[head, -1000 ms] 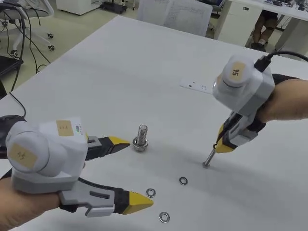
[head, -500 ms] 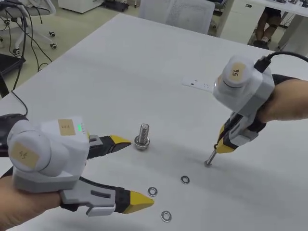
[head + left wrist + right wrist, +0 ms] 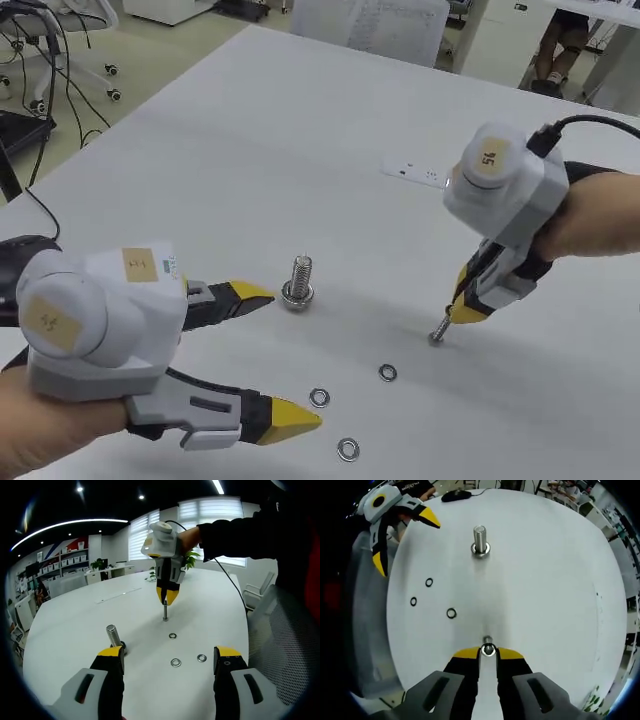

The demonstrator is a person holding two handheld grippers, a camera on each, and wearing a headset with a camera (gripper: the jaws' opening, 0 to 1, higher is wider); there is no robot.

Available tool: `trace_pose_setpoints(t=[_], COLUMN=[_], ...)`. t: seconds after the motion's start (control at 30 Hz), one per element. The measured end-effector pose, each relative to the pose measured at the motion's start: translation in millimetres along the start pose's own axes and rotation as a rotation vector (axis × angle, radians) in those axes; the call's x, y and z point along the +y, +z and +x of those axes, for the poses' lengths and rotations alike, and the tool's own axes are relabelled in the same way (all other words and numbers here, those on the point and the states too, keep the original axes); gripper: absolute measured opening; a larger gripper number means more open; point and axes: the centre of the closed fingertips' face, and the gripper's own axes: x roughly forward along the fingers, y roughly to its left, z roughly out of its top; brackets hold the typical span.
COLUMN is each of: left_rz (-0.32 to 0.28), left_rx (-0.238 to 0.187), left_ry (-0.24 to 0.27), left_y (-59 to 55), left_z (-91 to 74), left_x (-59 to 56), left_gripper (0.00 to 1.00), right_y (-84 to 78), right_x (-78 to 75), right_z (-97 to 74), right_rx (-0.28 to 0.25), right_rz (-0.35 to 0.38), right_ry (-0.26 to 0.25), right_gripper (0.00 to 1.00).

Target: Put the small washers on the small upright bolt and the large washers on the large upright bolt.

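The small upright bolt stands right of the table's middle. My right gripper sits on its top, jaws shut on a small washer over the bolt's tip. The large upright bolt stands further left with a washer around its base. Three loose washers lie flat in front: one near the small bolt, one and one nearer me. My left gripper hovers wide open and holds nothing, the large bolt just past one fingertip.
A white label strip lies on the table behind the right gripper. The white table's left edge runs diagonally, with cables and chair wheels on the floor beyond. A black mouse lies by my left hand.
The right gripper has sunk a little lower onto the small bolt, so less of the shaft shows. The left gripper and the loose washers have stayed put; the head camera has shifted slightly.
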Motion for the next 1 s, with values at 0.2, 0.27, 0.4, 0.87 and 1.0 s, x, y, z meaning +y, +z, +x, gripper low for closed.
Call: trace_pose_setpoints(t=[0.2, 0.27, 0.4, 0.87, 1.0], left_rz=[-0.001, -0.001, -0.002, -0.003, -0.003], left_rx=[0.005, 0.005, 0.008, 0.012, 0.012], left_ry=[-0.001, 0.000, 0.003, 0.003, 0.004], left_y=[-1.0, -1.0, -1.4, -1.4, -1.7], left_z=[-0.5, -0.7, -1.6, -2.2, -2.2], left_x=[-0.3, -0.3, -0.2, -1.6, -1.1], left_gripper=[0.72, 0.72, 0.72, 0.72, 0.72], right_y=[-0.4, -0.4, -0.5, 1.1, 2.8], right_x=[0.1, -1.8, -0.3, 2.6, 2.5], right_z=[10.2, 16.7, 24.3, 40.0, 41.6], right_rx=[-0.001, 0.000, 0.005, 0.007, 0.009], right_rz=[0.010, 0.010, 0.012, 0.019, 0.011], right_ry=[0.009, 0.012, 0.019, 0.023, 0.015], right_gripper=[0.13, 0.13, 0.13, 0.14, 0.14])
